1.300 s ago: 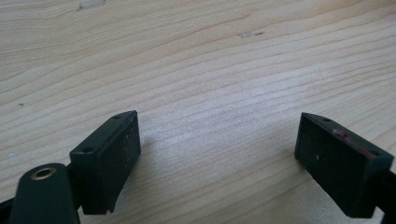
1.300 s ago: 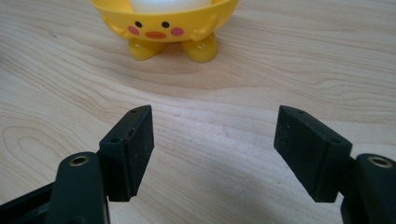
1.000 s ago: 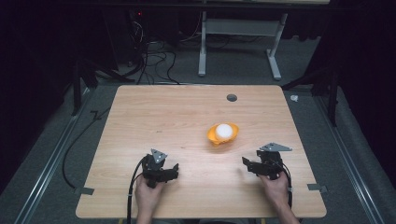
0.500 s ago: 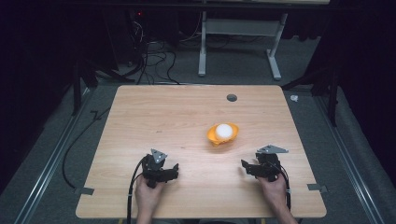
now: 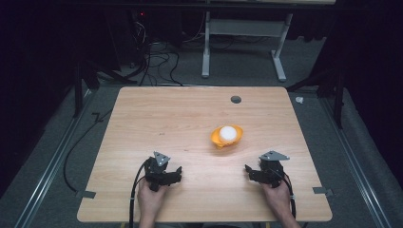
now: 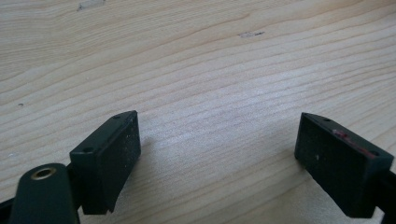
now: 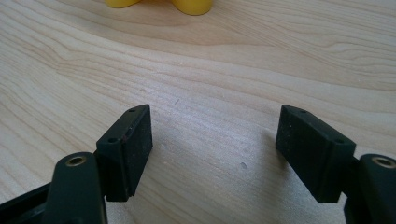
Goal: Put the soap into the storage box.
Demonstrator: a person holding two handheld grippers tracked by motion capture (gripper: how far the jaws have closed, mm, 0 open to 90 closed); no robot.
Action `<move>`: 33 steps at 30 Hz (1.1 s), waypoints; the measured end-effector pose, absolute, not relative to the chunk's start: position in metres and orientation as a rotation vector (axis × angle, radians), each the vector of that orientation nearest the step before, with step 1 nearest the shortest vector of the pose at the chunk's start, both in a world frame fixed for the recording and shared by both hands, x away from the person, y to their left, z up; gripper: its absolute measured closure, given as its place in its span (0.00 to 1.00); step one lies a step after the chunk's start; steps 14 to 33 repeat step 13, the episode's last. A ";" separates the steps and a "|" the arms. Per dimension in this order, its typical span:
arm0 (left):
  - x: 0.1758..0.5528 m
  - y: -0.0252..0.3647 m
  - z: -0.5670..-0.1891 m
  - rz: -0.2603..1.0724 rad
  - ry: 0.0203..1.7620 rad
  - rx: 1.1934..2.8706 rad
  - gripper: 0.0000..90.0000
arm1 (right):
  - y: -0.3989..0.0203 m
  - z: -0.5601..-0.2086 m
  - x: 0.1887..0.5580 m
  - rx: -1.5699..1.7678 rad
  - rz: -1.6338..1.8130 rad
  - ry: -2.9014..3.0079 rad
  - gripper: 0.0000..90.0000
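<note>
Nothing is picked up yet: the white ball [image 5: 228, 132] sits in the orange bowl [image 5: 219, 139] mid-counter [image 5: 142, 123]. Left gripper [image 5: 177, 172] rests open and empty; right gripper [image 5: 248, 171], jaws just opening, holds nothing, nearest the bowl.

Pale wooden table [image 5: 190, 118] with fine wavy brown grain lines running beneath and ahead of both pairs of jaws, and a small dark grey round hole [image 5: 235, 99] near its far edge. Orange-yellow bowl [image 5: 227, 137] carrying a white ball [image 5: 228, 132], seen as a yellow rim ahead of the right gripper's [image 7: 215, 135] matt black jaws. Left gripper [image 6: 219, 144]: matt black jaws, dust-speckled, one with a faint reddish streak along its edge, brass-coloured rivet behind the other; grey plates top both grippers.
</note>
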State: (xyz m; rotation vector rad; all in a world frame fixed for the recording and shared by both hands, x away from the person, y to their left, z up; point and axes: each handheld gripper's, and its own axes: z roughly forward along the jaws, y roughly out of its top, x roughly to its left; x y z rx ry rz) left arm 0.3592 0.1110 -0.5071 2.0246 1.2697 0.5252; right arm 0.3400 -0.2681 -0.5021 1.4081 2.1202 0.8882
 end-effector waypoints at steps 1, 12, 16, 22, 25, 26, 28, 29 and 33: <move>0.359 0.111 -0.507 0.525 1.270 2.025 0.16 | -0.268 -0.502 0.340 1.408 0.888 2.120 0.31; 0.359 0.111 -0.507 0.524 1.270 2.024 0.16 | -0.267 -0.502 0.341 1.398 0.893 2.133 0.30; 0.359 0.111 -0.507 0.524 1.270 2.024 0.16 | -0.267 -0.502 0.341 1.397 0.893 2.134 0.30; 0.359 0.111 -0.507 0.524 1.270 2.024 0.16 | -0.267 -0.502 0.341 1.397 0.893 2.134 0.30; 0.359 0.111 -0.507 0.524 1.270 2.024 0.16 | -0.267 -0.502 0.341 1.397 0.893 2.134 0.30; 0.359 0.111 -0.507 0.524 1.270 2.024 0.16 | -0.267 -0.502 0.341 1.397 0.893 2.134 0.30; 0.359 0.111 -0.507 0.524 1.270 2.024 0.16 | -0.267 -0.502 0.341 1.397 0.893 2.134 0.30; 0.359 0.111 -0.507 0.524 1.270 2.024 0.16 | -0.267 -0.502 0.341 1.397 0.893 2.134 0.30; 0.359 0.111 -0.507 0.524 1.270 2.024 0.16 | -0.267 -0.502 0.341 1.397 0.893 2.134 0.30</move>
